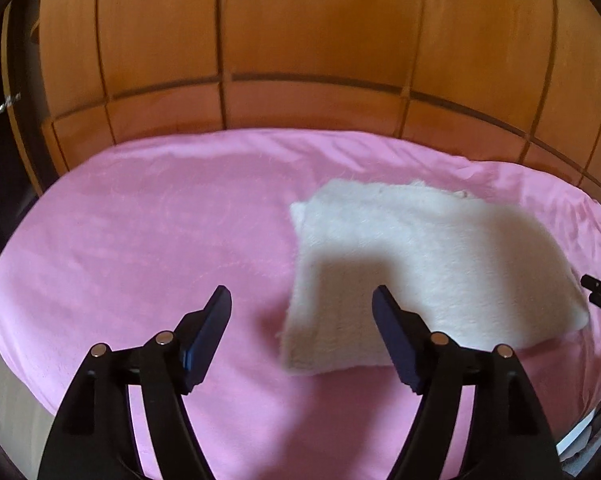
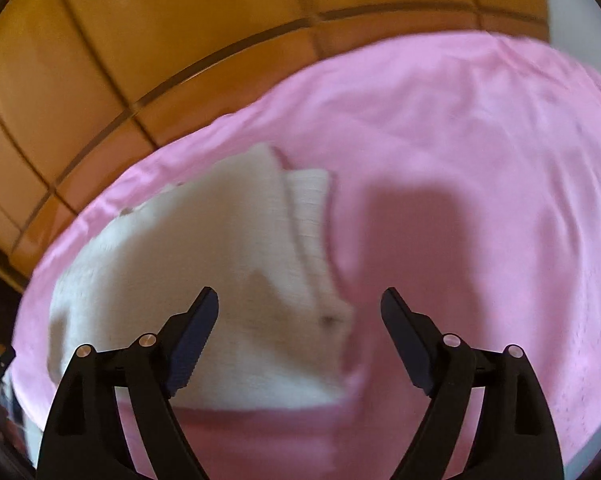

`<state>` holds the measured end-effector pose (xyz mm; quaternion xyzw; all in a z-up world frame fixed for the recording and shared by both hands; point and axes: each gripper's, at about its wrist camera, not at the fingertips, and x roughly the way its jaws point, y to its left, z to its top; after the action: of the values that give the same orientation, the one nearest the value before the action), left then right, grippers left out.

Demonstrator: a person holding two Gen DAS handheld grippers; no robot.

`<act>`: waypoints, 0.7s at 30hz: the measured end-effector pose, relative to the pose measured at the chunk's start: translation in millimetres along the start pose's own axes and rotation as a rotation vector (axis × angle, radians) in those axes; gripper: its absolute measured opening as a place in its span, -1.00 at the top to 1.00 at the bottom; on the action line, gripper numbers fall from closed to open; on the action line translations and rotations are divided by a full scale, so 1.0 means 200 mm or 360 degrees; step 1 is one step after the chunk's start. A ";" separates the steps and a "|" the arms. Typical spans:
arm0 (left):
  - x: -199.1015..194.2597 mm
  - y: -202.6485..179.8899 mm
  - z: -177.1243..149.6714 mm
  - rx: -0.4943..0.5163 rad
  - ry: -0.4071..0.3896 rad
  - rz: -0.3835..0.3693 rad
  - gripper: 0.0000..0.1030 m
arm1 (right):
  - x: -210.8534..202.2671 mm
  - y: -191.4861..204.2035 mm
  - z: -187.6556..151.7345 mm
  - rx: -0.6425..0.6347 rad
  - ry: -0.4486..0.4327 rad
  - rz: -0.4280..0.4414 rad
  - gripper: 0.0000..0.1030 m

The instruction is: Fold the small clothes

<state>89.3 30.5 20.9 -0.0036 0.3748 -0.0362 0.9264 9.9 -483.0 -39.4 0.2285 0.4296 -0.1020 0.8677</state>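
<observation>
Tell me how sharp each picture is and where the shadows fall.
Left wrist view: fairly sharp, with fisheye bending of the wooden panels; a dark shadow covers the near part of the white cloth. Right wrist view: smeared by motion blur, the cloth's edges soft; a shadow lies on the pink sheet beside it.

A folded white cloth (image 1: 428, 264) is seen lying on a pink bed (image 1: 140, 240) before wooden panelling (image 1: 300, 40), with the left tool (image 1: 302, 300) held spread above its near-left corner.
</observation>
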 end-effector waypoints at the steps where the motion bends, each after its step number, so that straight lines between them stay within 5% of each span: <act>1: -0.01 -0.02 0.01 0.0012 -0.0012 0.0000 -0.49 | 0.01 -0.02 -0.01 0.0031 0.0015 0.0009 -0.60; 7: -0.06 -0.19 0.04 0.0088 -0.0048 -0.0028 -0.52 | 0.14 -0.17 -0.04 0.0274 0.0120 0.0199 -0.61; 12: -0.06 -0.35 0.07 0.0170 -0.0072 -0.0089 -0.57 | 0.18 -0.22 -0.06 0.0349 0.0133 0.0361 -0.80; 21: 0.07 -0.57 0.04 0.0290 0.0011 -0.0159 -0.57 | 0.18 -0.25 -0.05 0.0390 0.0134 0.0479 -0.80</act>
<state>97.4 -84.4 20.9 0.0621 0.3726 -0.1163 0.9186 5.9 -521.1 -89.6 0.3981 0.4107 -0.0131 0.8201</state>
